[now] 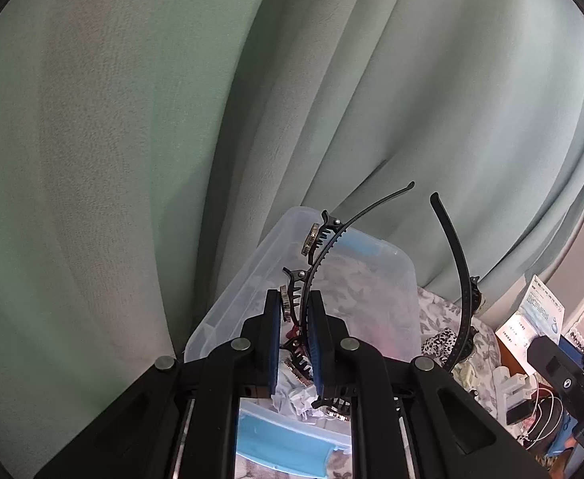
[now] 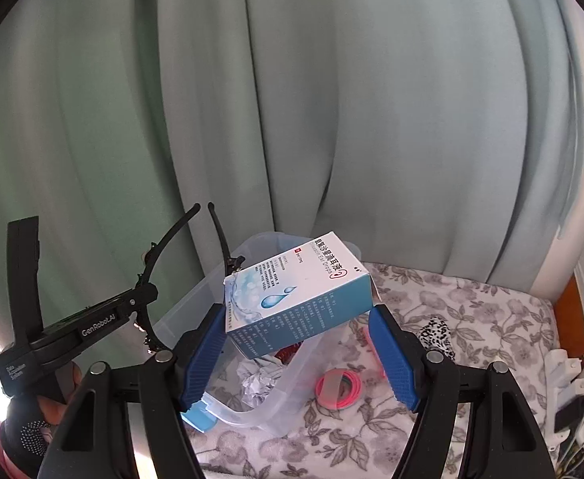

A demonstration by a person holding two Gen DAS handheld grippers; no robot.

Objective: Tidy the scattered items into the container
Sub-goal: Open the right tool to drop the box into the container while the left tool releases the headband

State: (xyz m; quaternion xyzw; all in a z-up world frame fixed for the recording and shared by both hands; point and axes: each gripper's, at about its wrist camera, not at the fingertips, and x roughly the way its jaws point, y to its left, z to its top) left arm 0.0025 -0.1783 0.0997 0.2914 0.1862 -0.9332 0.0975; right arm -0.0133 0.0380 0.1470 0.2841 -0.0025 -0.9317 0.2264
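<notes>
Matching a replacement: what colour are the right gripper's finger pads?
Blue, ribbed pads, clearest in the right wrist view.

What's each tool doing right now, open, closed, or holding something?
Left tool: closed on the black headband with clips attached, above the clear container.
Right tool: holding the ear-drops box between its blue pads.

Crumpled paper [image 2: 256, 383] lies in the container [image 2: 292, 411], rings [image 2: 337, 390] right.

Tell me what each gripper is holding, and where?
Left gripper pinches the black headband on its band, among the clips. Right gripper squeezes the ear-drops box by its two ends.
</notes>
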